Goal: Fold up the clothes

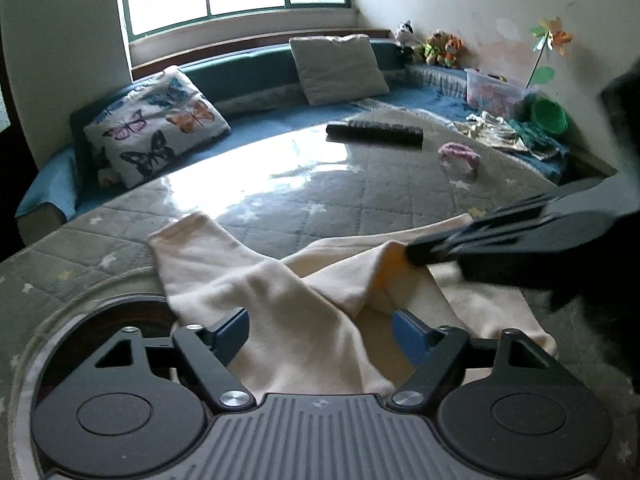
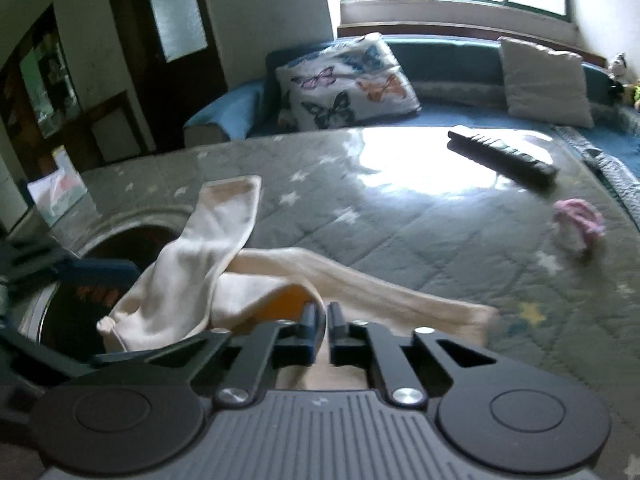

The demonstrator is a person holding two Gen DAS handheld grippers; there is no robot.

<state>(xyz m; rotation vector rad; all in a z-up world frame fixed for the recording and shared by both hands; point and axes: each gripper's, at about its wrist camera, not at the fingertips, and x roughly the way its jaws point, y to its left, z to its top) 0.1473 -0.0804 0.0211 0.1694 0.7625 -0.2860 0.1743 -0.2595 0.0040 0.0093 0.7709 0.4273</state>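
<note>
Right gripper (image 2: 323, 312) pinching cream garment (image 2: 200, 256), quilted table (image 2: 400, 216), remote (image 2: 502, 156)

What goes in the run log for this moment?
cream garment on table | right claw shut on its edge | left claw open over it

Butterfly pillow (image 1: 154, 128), remote (image 1: 374, 133), plush toys (image 1: 434, 46)

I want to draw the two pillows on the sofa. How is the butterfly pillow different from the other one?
The butterfly pillow is white with big coloured butterflies; the plain pillow is pale, with only faint quilted squares. The butterfly pillow sits at the sofa's end by the armrest; the plain pillow sits farther along, under the window. The butterfly pillow looks puffier. Both are squarish and lean against the sofa's back.
</note>
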